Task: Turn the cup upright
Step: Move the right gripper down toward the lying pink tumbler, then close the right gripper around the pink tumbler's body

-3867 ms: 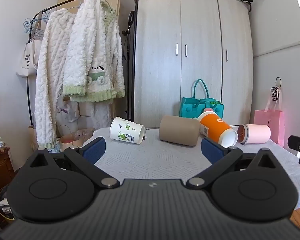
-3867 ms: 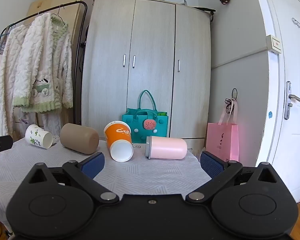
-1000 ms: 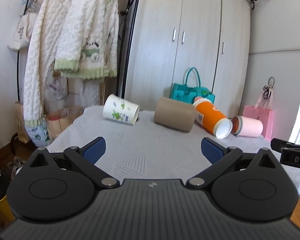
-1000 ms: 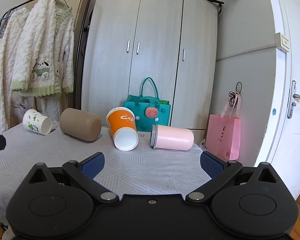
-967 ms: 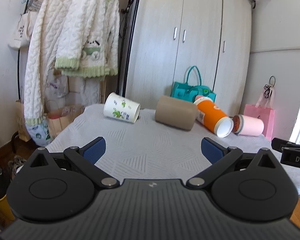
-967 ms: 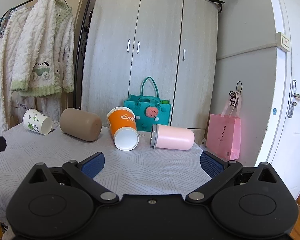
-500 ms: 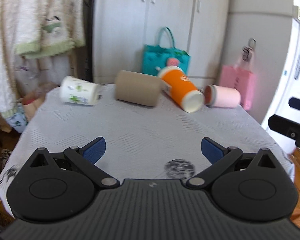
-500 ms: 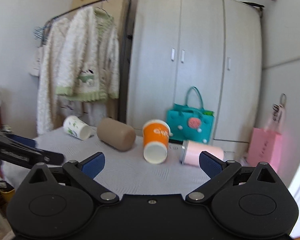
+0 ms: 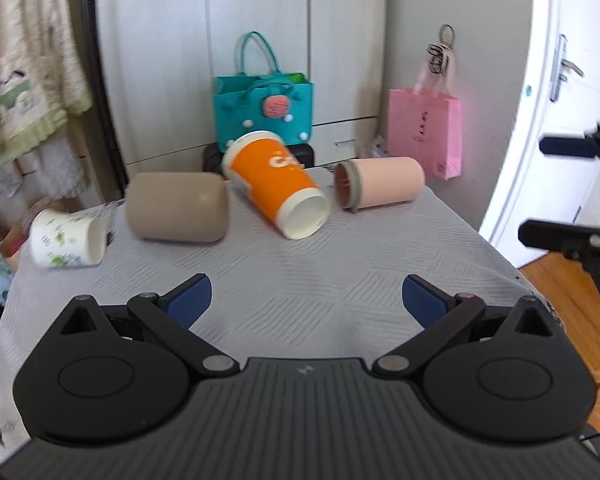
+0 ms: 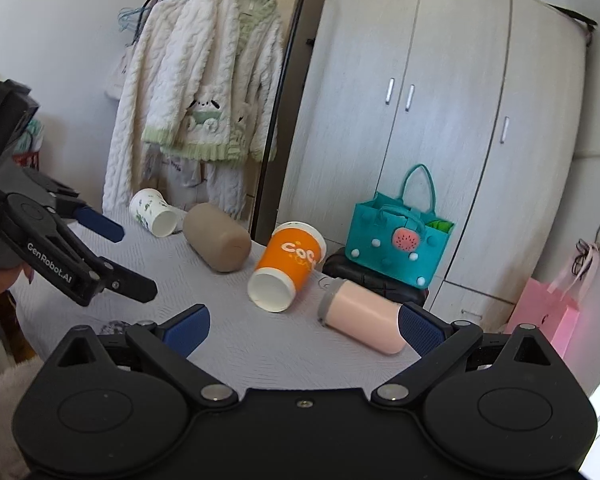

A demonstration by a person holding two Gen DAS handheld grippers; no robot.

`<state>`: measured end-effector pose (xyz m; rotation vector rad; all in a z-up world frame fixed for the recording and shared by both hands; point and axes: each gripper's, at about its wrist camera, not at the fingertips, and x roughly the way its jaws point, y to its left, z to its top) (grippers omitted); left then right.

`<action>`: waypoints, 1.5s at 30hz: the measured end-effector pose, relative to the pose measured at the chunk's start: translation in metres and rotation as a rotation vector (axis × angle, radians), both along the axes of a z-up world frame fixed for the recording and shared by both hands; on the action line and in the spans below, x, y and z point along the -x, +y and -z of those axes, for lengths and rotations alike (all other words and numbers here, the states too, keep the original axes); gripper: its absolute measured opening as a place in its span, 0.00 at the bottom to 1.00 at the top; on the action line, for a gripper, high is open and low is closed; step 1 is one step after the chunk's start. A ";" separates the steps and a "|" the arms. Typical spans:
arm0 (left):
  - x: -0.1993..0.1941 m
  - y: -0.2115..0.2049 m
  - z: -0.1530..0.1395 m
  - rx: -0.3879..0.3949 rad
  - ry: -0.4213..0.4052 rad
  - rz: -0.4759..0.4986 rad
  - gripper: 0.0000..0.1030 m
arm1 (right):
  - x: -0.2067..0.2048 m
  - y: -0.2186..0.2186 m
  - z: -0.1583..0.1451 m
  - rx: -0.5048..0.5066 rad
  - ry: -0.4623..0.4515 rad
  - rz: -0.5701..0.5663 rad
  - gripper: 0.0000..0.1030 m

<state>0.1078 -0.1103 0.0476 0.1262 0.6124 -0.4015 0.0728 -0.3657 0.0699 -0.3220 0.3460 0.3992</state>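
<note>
Several cups lie on their sides on a grey-clothed table [image 9: 300, 280]: a white cup with green print [image 9: 66, 245], a tan cup [image 9: 176, 213], an orange paper cup [image 9: 276, 190] and a pink cup with a grey lid [image 9: 380, 187]. The right wrist view shows the same white cup [image 10: 152, 212], tan cup [image 10: 216, 242], orange cup [image 10: 286, 266] and pink cup [image 10: 360, 322]. My left gripper [image 9: 306, 298] is open and empty above the table's near part. My right gripper [image 10: 300, 326] is open and empty, its right fingertip beside the pink cup.
A wardrobe [image 10: 440, 120] stands behind the table. A teal bag [image 9: 264, 108] and a pink bag [image 9: 424, 132] sit by it. A rack with a white fleece robe [image 10: 196, 92] is at the left. A white door [image 9: 572, 80] is at the right.
Both grippers have moved forward and higher over the table. The left one turned right, the right one turned left and neared the pink cup. The cups have not moved.
</note>
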 end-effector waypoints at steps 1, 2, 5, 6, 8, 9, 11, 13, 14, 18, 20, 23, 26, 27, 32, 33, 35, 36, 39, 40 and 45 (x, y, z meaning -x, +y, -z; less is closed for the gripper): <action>-0.003 -0.004 -0.001 -0.001 -0.003 0.008 1.00 | -0.003 -0.002 -0.002 0.018 -0.009 -0.010 0.98; -0.007 -0.008 -0.002 0.001 -0.005 0.016 1.00 | -0.007 -0.003 -0.004 0.040 -0.020 -0.022 0.98; -0.021 -0.017 -0.006 0.022 -0.007 0.045 1.00 | -0.024 -0.003 -0.006 0.105 -0.023 -0.082 0.98; -0.026 -0.019 -0.006 0.038 -0.008 0.039 1.00 | -0.031 -0.001 -0.005 0.143 -0.013 -0.105 0.98; -0.036 -0.019 -0.005 0.078 -0.004 0.016 1.00 | -0.042 0.003 0.000 0.225 -0.031 -0.145 0.98; -0.041 -0.018 -0.005 0.102 -0.001 0.010 1.00 | -0.048 0.005 0.002 0.252 -0.032 -0.164 0.98; -0.049 -0.016 -0.002 0.142 0.004 0.004 1.00 | -0.064 0.008 0.006 0.285 -0.012 -0.183 0.98; -0.057 -0.014 0.004 0.163 0.007 -0.023 1.00 | -0.081 0.010 0.011 0.308 0.016 -0.190 0.98; -0.062 -0.012 0.008 0.173 0.011 -0.039 1.00 | -0.091 0.010 0.014 0.314 0.031 -0.191 0.98; -0.077 -0.004 0.020 0.236 0.045 -0.059 1.00 | -0.125 0.013 0.030 0.359 0.081 -0.207 0.98; -0.080 0.001 0.024 0.263 0.054 -0.061 1.00 | -0.135 0.015 0.035 0.394 0.102 -0.262 0.98; -0.083 0.004 0.027 0.263 0.050 -0.070 1.00 | -0.141 0.021 0.036 0.479 0.086 -0.361 0.97; -0.084 0.003 0.029 0.267 0.047 -0.070 1.00 | -0.153 0.025 0.038 0.542 0.104 -0.410 0.97; -0.086 0.002 0.030 0.276 0.055 -0.065 1.00 | -0.159 0.026 0.040 0.558 0.118 -0.414 0.97; -0.095 -0.008 0.037 0.325 0.097 -0.035 0.99 | -0.181 0.025 0.056 0.635 0.144 -0.405 0.94; -0.097 -0.010 0.039 0.328 0.100 -0.035 0.99 | -0.185 0.025 0.058 0.637 0.151 -0.406 0.94; -0.100 -0.012 0.044 0.336 0.111 -0.037 0.99 | -0.192 0.023 0.063 0.639 0.168 -0.406 0.89; -0.102 -0.013 0.046 0.337 0.117 -0.041 0.99 | -0.196 0.023 0.066 0.650 0.182 -0.409 0.88; -0.103 -0.013 0.050 0.306 0.123 -0.053 0.99 | -0.204 0.027 0.073 0.698 0.181 -0.422 0.87; -0.104 -0.011 0.050 0.303 0.125 -0.056 0.99 | -0.207 0.028 0.074 0.700 0.179 -0.424 0.87; -0.105 -0.010 0.052 0.326 0.138 -0.038 0.99 | -0.223 0.028 0.075 0.670 0.248 -0.408 0.72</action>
